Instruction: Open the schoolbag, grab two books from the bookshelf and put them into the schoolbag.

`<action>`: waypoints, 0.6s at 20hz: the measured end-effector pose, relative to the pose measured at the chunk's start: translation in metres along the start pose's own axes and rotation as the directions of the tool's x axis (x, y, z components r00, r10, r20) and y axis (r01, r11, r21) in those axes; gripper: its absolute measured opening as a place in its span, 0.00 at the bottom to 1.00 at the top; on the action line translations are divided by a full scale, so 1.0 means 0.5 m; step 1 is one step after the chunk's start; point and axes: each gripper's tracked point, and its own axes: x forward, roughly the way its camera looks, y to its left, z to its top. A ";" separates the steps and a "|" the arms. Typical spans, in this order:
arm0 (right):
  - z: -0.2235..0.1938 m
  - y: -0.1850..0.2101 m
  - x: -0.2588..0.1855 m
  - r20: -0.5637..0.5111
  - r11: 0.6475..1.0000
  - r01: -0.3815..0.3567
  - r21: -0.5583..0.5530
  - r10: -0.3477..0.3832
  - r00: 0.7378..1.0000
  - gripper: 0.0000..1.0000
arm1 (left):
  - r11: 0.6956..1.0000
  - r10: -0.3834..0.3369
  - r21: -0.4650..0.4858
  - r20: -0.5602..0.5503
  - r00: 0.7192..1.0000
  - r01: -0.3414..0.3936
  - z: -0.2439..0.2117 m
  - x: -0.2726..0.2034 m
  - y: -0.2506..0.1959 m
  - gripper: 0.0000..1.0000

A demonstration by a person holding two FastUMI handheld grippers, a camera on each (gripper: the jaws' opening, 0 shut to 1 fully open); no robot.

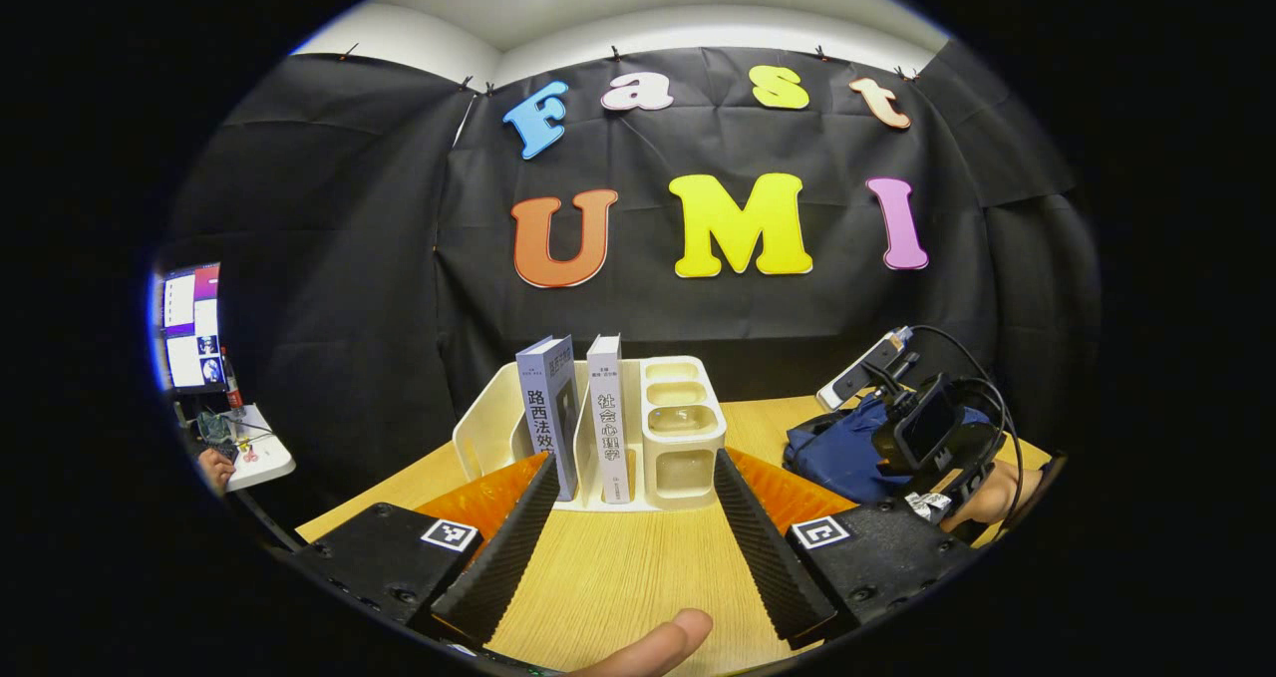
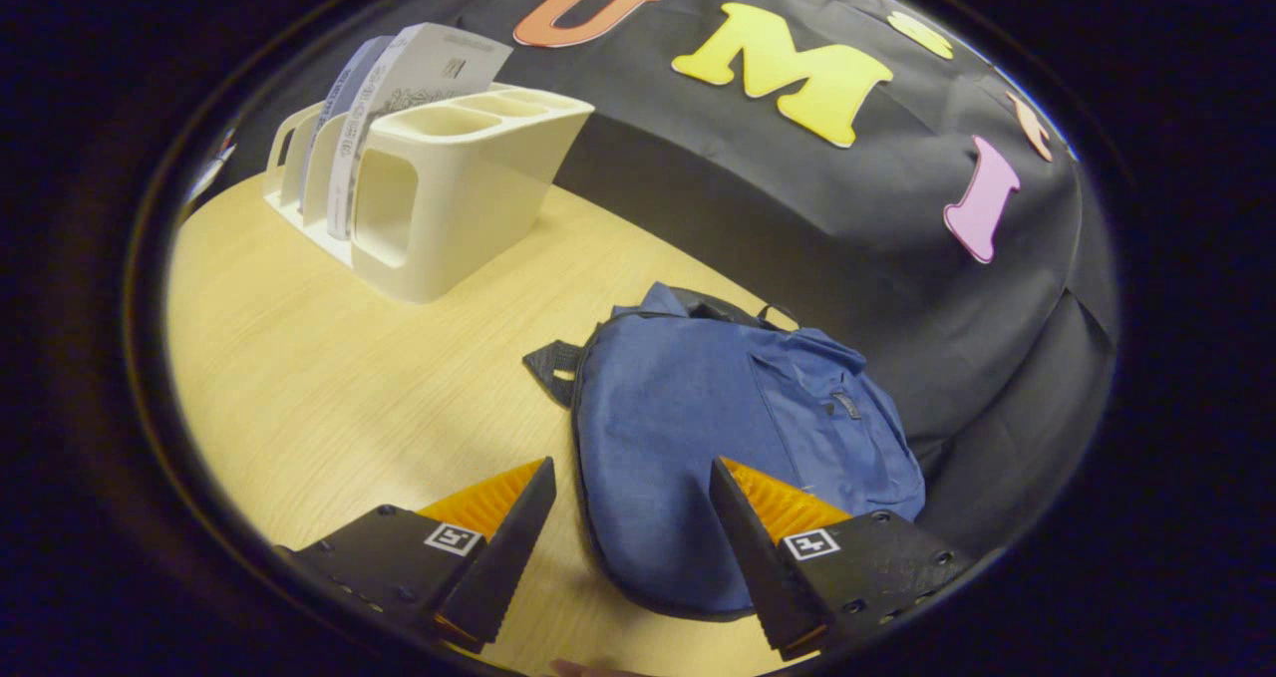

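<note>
Left claw [image 1: 628, 532]: two wedge-shaped fingers with ribbed inner faces, each mounted on a flat black block. Each block carries a square black-and-white marker tag and recessed screws along its outer edge. Right claw [image 2: 630, 547]: same build, tags and screws. Seen beyond the left claw, the right unit carries a small black camera body, looped black cables and a white bar.

Bare table [image 1: 618, 567] lies between left claw [image 1: 626, 527] and bookshelf [image 1: 678, 428].

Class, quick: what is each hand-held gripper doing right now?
Left hand-held gripper: open, holding nothing, facing the bookshelf.
Right hand-held gripper: open, empty, over the schoolbag.
</note>
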 end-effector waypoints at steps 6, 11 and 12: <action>-0.006 -0.023 0.016 -0.075 0.996 0.061 -0.069 -0.067 0.995 0.79 | 1.000 -0.013 -0.011 -0.023 1.000 0.012 -0.014 0.003 -0.008 0.98; 0.008 -0.039 0.010 -0.093 0.997 0.067 -0.030 -0.070 0.993 0.55 | 1.000 -0.005 -0.007 -0.013 1.000 0.005 -0.009 -0.001 -0.005 0.98; 0.016 -0.038 0.006 -0.083 0.998 0.062 -0.029 -0.064 0.994 0.44 | 1.000 -0.004 -0.008 -0.013 1.000 0.004 -0.009 0.000 -0.005 0.98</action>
